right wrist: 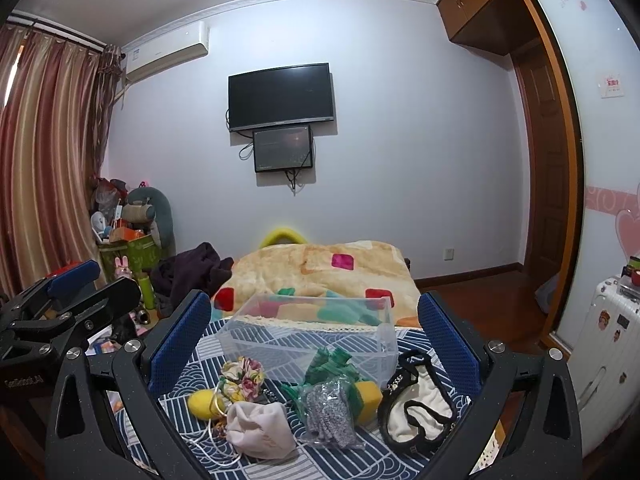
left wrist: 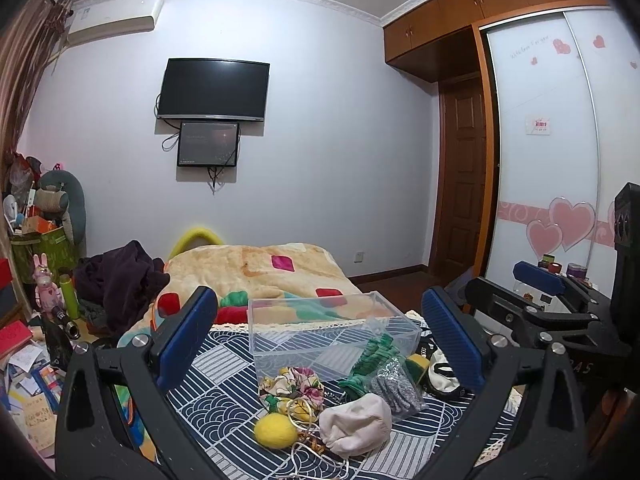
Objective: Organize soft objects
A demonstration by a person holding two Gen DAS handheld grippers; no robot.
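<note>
A clear plastic bin [left wrist: 320, 322] [right wrist: 316, 336] stands empty on a blue patterned cloth [left wrist: 216, 396] [right wrist: 400, 456]. In front of it lie soft items: a floral scrunchie [left wrist: 292, 386] [right wrist: 242, 374], a yellow felt ball [left wrist: 276, 430] [right wrist: 204, 403], a pale pink pouch [left wrist: 356, 424] [right wrist: 260, 424], a grey glittery pouch [left wrist: 394, 386] [right wrist: 330, 412], green fabric [left wrist: 374, 358] [right wrist: 330, 364], a yellow sponge [right wrist: 368, 394] and a white black-trimmed piece [right wrist: 416, 400]. My left gripper [left wrist: 320, 332] is open and empty above them. My right gripper [right wrist: 316, 334] is open and empty too.
A bed with a beige patterned blanket [left wrist: 256, 272] [right wrist: 320, 268] lies behind the bin. Dark clothes [left wrist: 120, 280] and cluttered boxes [left wrist: 40, 240] are at the left. A white suitcase [right wrist: 608, 340] and a wardrobe [left wrist: 552, 140] stand at the right.
</note>
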